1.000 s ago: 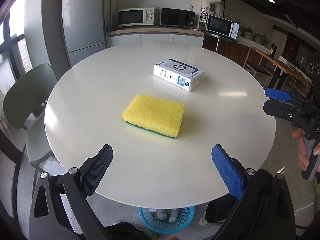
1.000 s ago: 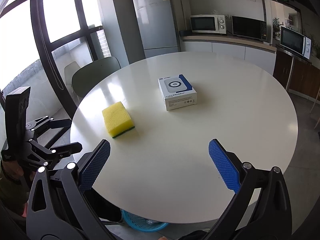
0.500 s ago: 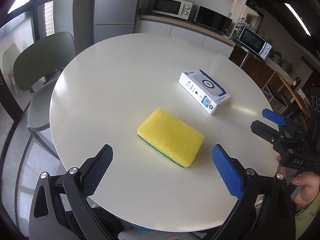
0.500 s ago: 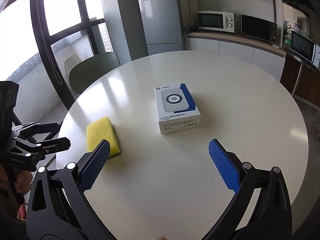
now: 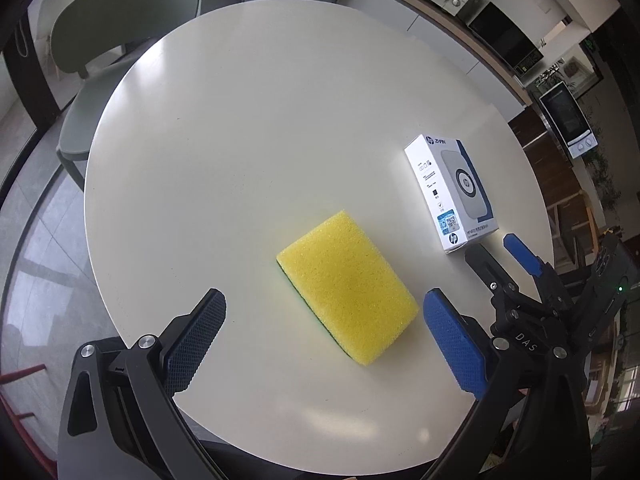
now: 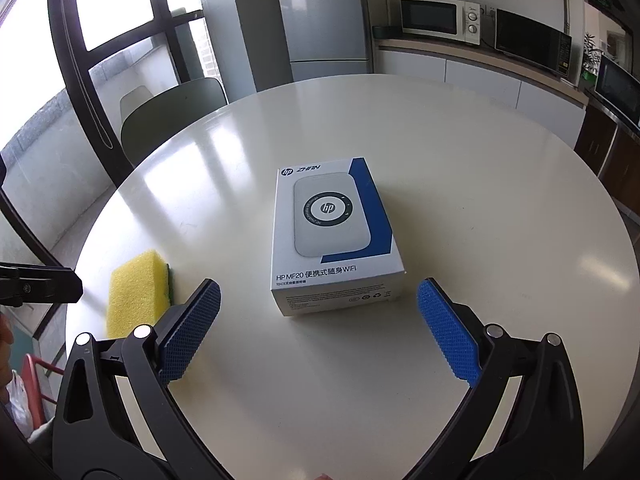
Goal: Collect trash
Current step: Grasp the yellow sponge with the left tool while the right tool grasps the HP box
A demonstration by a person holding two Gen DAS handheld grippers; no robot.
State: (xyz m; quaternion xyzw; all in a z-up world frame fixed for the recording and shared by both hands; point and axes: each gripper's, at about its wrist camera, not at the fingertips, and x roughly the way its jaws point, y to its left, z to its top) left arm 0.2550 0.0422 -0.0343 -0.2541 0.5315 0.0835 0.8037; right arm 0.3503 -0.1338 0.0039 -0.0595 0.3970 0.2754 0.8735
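A yellow sponge [image 5: 346,286] with a green underside lies flat on the round white table [image 5: 260,128]. My left gripper [image 5: 324,336] is open just in front of it, its near end between the blue pads. A white and blue HP box [image 6: 334,232] lies flat on the table; it also shows in the left wrist view [image 5: 454,192]. My right gripper [image 6: 318,328] is open just short of the box, which lies centred ahead of it. The sponge also shows in the right wrist view [image 6: 136,292], left of the box. The right gripper also shows in the left wrist view [image 5: 502,254].
A green chair [image 5: 116,32] stands at the table's far left side. Beyond the table are a fridge [image 6: 324,16] and a counter with microwaves [image 6: 440,20]. Tall windows [image 6: 100,20] are on the left.
Both grippers have moved forward over the table. The left one has closed in on the sponge, the right one on the box. Both stay open.
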